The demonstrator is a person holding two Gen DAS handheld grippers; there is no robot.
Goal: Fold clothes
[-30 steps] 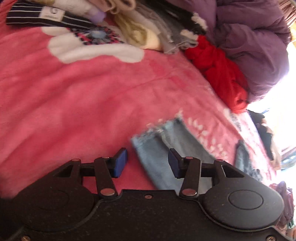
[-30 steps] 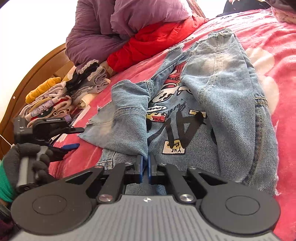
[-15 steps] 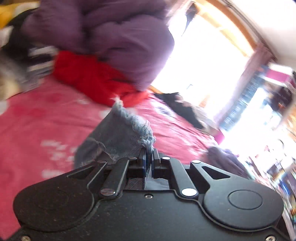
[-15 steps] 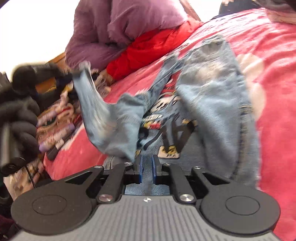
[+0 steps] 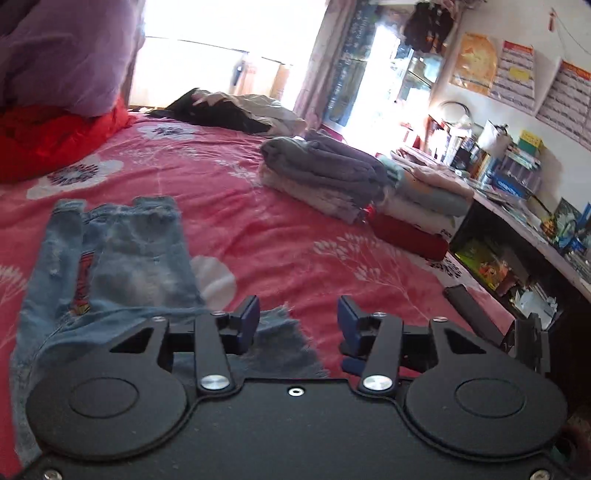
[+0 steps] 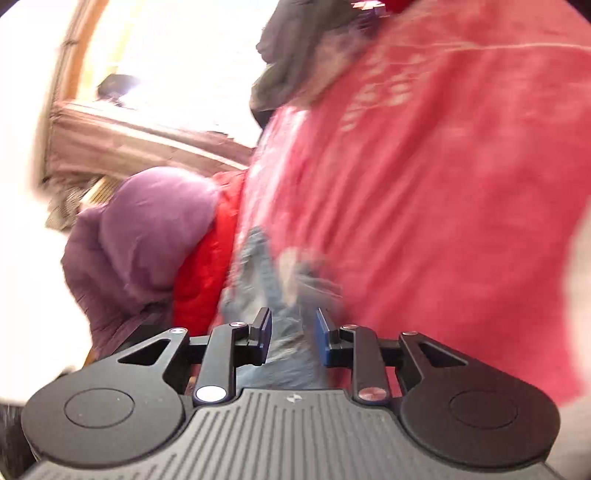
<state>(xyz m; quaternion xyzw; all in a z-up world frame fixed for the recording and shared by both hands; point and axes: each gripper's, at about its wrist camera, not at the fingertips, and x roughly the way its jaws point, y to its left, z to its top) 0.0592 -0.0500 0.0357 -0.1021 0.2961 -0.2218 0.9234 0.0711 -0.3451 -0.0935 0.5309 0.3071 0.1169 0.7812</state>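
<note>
While jeans [image 5: 122, 258] lie flat on bedspread [image 5: 258, 206], both grippers' fingers [image 5: 246, 320] [image 6: 262, 332] just spreading, denim below, unpinched.

Bedroom with a red floral bedspread, sunlit from a far window

A bed covered by a red bedspread [image 5: 258, 206] with white flower and leaf prints fills the near and middle ground. At the far side a wide window [image 5: 207, 70] is blown out white with daylight, with a pale curtain [image 5: 314, 62] hanging at its right edge. On the right a cluttered desk [image 5: 517, 206] holds books and boxes, with a dark shelf space under it. The white wall [image 5: 461, 22] above carries posters and charts [image 5: 513, 74]. The right wrist view is blurred; it shows the bedspread, a bright window and a wooden frame [image 6: 155, 133].
</note>
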